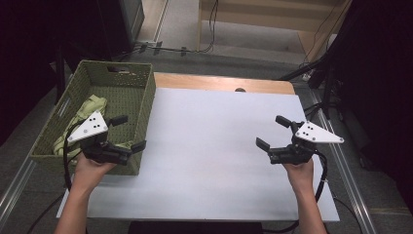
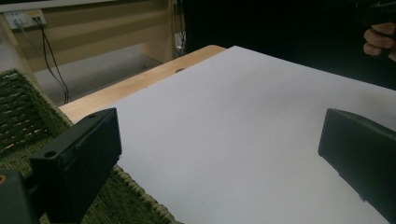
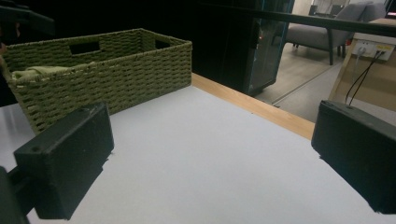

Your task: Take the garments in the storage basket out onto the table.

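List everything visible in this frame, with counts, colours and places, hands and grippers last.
basket: one, green woven, left end of the table, partly over its edge
cloth: one, pale green, crumpled inside the basket
table: one, white top with a wooden strip along the far edge
cables: several, black, on the floor beyond the table
left gripper: one, black, open, over the basket's near right corner
right gripper: one, black, open, above the table's right side
hands: two, each holding a gripper

Green cloth (image 1: 87, 114) in woven basket (image 1: 141, 97): lower part hidden behind left gripper (image 1: 129, 132) and its grey plate. Right gripper view: cloth mostly behind basket wall. Left gripper view: basket cut off by left and bottom edges.
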Available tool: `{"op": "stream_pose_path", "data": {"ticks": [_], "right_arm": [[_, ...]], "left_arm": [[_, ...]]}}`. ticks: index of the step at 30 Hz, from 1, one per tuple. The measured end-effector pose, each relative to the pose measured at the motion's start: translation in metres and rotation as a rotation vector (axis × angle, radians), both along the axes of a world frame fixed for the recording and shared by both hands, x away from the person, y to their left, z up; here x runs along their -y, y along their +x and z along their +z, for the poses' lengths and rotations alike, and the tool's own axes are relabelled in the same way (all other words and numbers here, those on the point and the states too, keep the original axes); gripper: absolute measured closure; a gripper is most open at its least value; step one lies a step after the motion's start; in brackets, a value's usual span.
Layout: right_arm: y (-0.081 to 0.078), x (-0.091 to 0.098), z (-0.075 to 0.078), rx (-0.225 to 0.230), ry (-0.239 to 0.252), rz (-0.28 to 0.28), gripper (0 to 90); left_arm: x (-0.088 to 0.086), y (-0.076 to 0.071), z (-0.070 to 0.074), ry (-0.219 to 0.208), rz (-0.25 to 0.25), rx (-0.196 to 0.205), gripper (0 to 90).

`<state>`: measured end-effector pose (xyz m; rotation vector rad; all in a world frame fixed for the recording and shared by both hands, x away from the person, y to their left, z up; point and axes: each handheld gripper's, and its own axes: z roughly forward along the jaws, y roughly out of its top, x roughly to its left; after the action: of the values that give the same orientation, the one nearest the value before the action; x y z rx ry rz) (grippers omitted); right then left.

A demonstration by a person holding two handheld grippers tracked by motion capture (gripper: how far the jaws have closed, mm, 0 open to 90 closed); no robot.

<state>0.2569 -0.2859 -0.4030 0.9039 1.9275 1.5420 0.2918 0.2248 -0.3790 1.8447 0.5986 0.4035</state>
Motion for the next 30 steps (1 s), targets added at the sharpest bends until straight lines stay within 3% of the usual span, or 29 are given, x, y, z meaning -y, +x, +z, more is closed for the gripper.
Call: {"op": "stream_pose_path", "data": {"ticks": [5,15,25,30], "right_arm": [[0.0,-0.001,0.0,-0.001,-0.002,0.003,0.0],[-0.002,0.002,0.003,0.01,0.006,0.005,0.0],[0.0,0.002,0.003,0.005,0.005,0.004,0.0],[0.001,0.004,0.003,0.003,0.01,0.004,0.0]], "left_arm": [[-0.002,0.0,0.0,0.001,0.01,-0.012,0.1],[-0.006,0.003,0.008,0.043,0.056,-0.037,0.1],[-0.023,0.016,0.02,0.111,0.179,-0.056,0.1],[-0.042,0.026,0.027,0.156,0.245,-0.098,0.1]]}}
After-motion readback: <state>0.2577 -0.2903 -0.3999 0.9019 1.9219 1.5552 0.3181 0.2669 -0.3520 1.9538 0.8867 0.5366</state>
